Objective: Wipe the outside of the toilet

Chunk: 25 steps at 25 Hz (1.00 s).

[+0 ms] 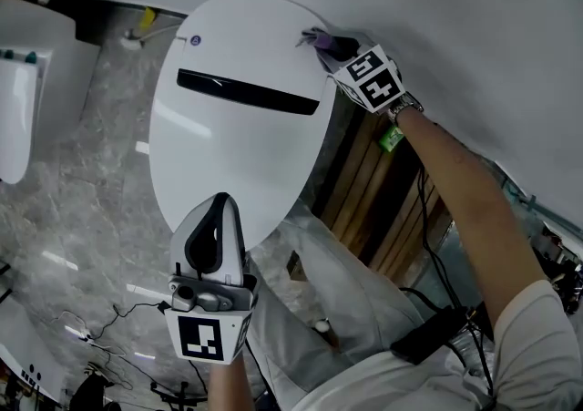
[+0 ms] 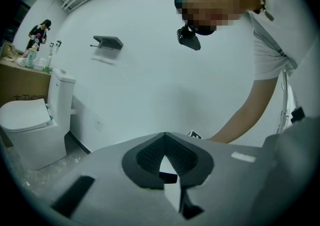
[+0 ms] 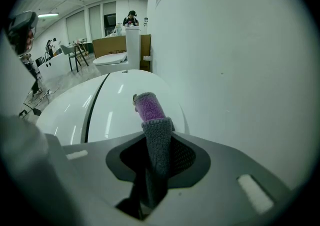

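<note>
The left gripper [image 1: 221, 207] hangs at the near edge of the glossy white oval toilet lid [image 1: 232, 140], its jaws pressed together with nothing between them. At that lid's far right rim, the right gripper [image 1: 330, 45] is clamped on a grey-and-purple knitted cloth [image 1: 316, 36], whose purple end reaches over the lid.
</note>
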Available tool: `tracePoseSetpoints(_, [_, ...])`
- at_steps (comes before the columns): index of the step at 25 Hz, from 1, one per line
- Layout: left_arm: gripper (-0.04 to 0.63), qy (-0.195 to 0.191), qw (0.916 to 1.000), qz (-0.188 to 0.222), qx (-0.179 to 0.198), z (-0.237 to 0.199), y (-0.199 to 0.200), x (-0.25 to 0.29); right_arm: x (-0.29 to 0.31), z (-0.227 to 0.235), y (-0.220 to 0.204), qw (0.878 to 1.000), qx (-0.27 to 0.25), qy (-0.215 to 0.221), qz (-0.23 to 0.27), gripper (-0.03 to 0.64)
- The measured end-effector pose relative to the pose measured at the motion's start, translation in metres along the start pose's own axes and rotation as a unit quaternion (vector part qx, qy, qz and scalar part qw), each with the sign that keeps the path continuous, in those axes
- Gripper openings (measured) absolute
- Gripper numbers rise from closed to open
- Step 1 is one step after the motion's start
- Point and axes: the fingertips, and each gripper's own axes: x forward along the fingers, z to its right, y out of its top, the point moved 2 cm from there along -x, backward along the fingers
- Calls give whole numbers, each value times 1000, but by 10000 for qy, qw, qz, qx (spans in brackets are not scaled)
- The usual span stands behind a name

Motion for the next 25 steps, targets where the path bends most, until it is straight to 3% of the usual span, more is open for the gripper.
tracePoseSetpoints(5, [5, -224, 9997, -20, -28, -5, -12, -5, -7, -17, -10, 9999, -110, -41, 114, 92])
tracePoseSetpoints(12, [5, -490, 9986, -169, -134, -7, -22, -32, -21, -44, -27, 9995, 112, -309, 36, 91])
tracePoseSetpoints(16, [5, -641, 9975, -279, 48, -18, -27, -56, -28, -67, -34, 9993, 126, -350, -74, 91])
tracePoseSetpoints(25, [5, -404, 9989, -211, 117, -47, -31, -104, -37, -104, -45, 9966, -65, -813, -83, 87])
